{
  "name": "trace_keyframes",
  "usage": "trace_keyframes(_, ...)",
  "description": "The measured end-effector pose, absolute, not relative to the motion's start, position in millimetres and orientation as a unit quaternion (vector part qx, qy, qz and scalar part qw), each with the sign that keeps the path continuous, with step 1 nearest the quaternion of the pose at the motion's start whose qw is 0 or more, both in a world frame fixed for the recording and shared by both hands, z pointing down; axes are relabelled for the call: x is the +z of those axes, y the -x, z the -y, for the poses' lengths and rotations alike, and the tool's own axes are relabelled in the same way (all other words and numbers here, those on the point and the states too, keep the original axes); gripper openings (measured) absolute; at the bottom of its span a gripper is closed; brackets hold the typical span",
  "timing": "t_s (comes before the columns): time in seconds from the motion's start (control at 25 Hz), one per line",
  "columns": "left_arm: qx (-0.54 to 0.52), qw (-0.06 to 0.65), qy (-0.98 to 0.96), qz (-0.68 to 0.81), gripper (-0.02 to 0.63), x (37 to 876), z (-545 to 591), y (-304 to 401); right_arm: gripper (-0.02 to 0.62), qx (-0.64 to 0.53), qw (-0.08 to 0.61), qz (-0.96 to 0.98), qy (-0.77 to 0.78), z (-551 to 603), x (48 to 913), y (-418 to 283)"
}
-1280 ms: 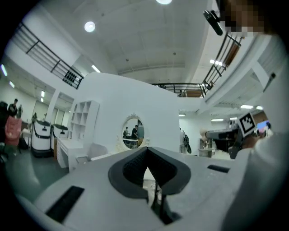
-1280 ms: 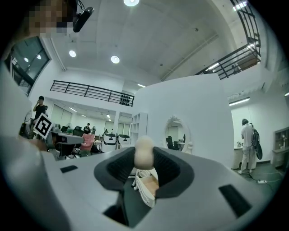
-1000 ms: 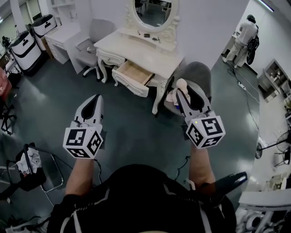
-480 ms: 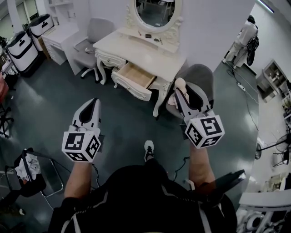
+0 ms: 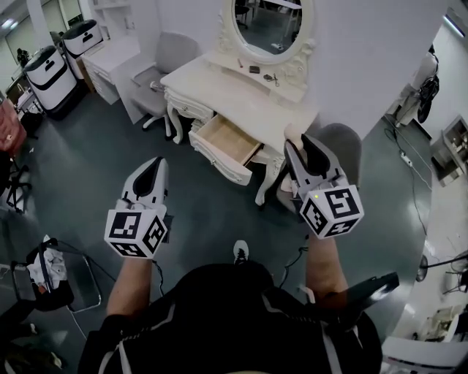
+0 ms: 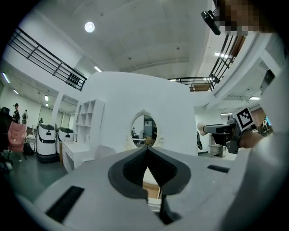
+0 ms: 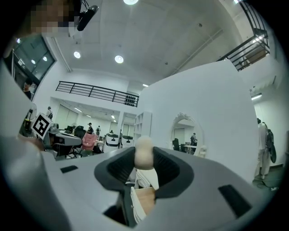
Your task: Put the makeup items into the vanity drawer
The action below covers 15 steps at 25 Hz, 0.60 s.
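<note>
A white vanity table [image 5: 219, 84] with an oval mirror [image 5: 270, 22] stands ahead, and its wooden-lined drawer [image 5: 225, 139] is pulled open and looks empty. My right gripper [image 5: 298, 142] is held in the air in front of the vanity, shut on a beige egg-shaped makeup sponge [image 5: 292, 131]. The right gripper view shows the sponge [image 7: 144, 152] squeezed between the dark pads, with the drawer [image 7: 144, 200] below. My left gripper [image 5: 155, 164] hovers over the floor at the left, shut and empty [image 6: 145, 155]. Small items [image 5: 254, 69] lie on the vanity top by the mirror.
A grey office chair [image 5: 164, 69] stands left of the vanity and another grey chair [image 5: 347, 146] right of it, behind my right gripper. White and black machines [image 5: 50, 69] line the far left. A folding stool with a bag [image 5: 47, 274] sits at lower left.
The vanity and its open drawer have come closer and shifted right in the head view as the person steps forward. Both grippers hold their poses; the sponge stays gripped.
</note>
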State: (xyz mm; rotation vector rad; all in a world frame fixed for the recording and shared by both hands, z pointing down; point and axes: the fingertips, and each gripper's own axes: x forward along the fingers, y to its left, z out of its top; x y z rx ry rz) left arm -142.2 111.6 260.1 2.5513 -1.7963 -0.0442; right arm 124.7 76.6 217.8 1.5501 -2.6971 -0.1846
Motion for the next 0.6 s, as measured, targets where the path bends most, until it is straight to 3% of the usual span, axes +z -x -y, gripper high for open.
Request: trace_keyframes(0.6, 0.020, -0.006, -0.812, 0.583, 0.003, 254, 13, 83, 0.137, -0.028, 0.006, 0.877, -0.480, 56, 232, -177)
